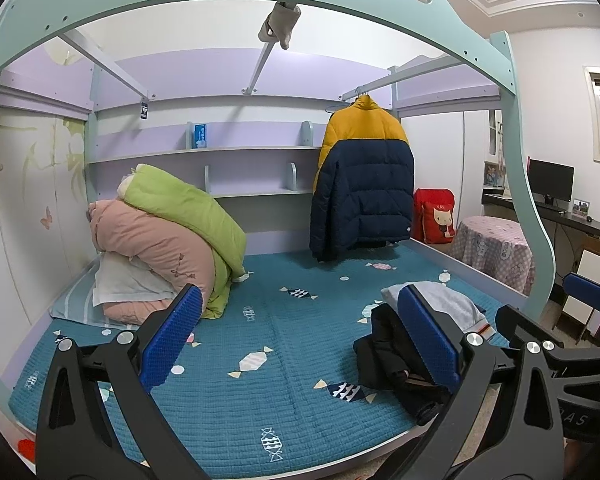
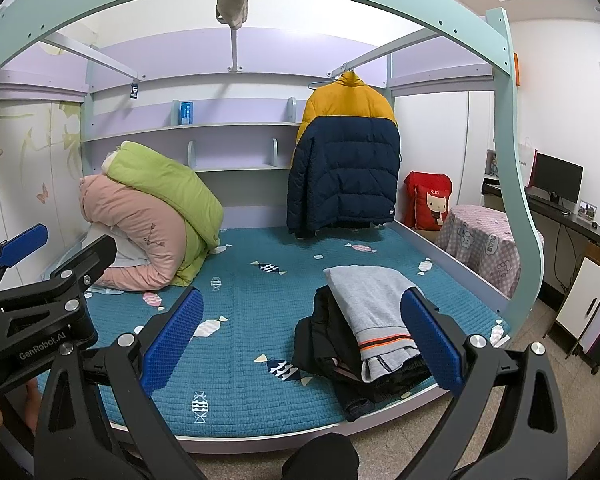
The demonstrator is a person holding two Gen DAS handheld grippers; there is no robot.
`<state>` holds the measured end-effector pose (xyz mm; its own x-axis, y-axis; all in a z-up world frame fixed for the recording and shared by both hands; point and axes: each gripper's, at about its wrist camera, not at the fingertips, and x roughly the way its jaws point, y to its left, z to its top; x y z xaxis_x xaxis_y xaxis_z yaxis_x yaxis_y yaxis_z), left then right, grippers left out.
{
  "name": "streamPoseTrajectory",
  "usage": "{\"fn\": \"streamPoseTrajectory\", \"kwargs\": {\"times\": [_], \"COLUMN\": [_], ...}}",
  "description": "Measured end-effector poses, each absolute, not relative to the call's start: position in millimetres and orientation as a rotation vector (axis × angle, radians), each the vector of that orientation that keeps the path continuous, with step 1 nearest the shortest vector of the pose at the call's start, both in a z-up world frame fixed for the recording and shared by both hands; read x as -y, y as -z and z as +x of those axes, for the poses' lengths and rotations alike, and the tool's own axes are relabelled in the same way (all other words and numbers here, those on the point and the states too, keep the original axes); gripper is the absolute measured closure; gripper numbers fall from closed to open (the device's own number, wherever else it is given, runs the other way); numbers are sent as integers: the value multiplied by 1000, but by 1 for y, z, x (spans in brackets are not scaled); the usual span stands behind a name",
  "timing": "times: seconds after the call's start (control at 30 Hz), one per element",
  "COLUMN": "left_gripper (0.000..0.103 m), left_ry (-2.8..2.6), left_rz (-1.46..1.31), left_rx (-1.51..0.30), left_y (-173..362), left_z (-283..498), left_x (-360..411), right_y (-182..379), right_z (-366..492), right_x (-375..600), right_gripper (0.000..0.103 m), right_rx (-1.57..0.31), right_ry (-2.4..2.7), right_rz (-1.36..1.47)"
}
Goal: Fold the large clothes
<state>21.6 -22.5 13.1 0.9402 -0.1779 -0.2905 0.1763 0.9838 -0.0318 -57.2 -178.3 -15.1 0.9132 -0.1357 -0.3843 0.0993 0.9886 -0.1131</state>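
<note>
Both grippers hang in front of the bed's front edge, aimed over the mattress [image 2: 240, 360]. The left gripper [image 1: 300, 344] stands wide with nothing between its blue pads, and the right gripper [image 2: 300, 340] is equally wide and empty. That looks like a ready stance before any garment is picked.

The clothes to fold lie in a loose pile at the mattress's front right corner: a grey sweater [image 2: 370, 300] with an orange stripe sits on top of dark garments [image 2: 324, 340], probably dropped there within easy reach of the right gripper. A yellow and navy jacket [image 2: 344, 156] hangs from a rail [image 2: 380, 54] near the back right corner, off the mattress, perhaps waiting its turn. Rolled quilts [image 2: 156, 216] are pushed to the back left, leaving the middle free as folding room.

How many dark garments lie under the sweater cannot be told; the right finger covers part of the pile, and the jacket's hanger is mostly hidden.
</note>
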Motion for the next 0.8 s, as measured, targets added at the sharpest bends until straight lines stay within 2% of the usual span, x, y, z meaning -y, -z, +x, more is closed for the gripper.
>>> {"fn": "streamPoseTrajectory", "kwargs": {"times": [0.8], "left_gripper": [5], "left_ry": [181], "left_rz": [-2], "left_rx": [-299], "left_y": [-13], "left_z": [22], "left_x": [22], "right_y": [16], "right_z": [-59], "right_x": [180], "right_gripper": [7], "right_rx": [-406], "right_ry": [131], "right_rz": [-93]}}
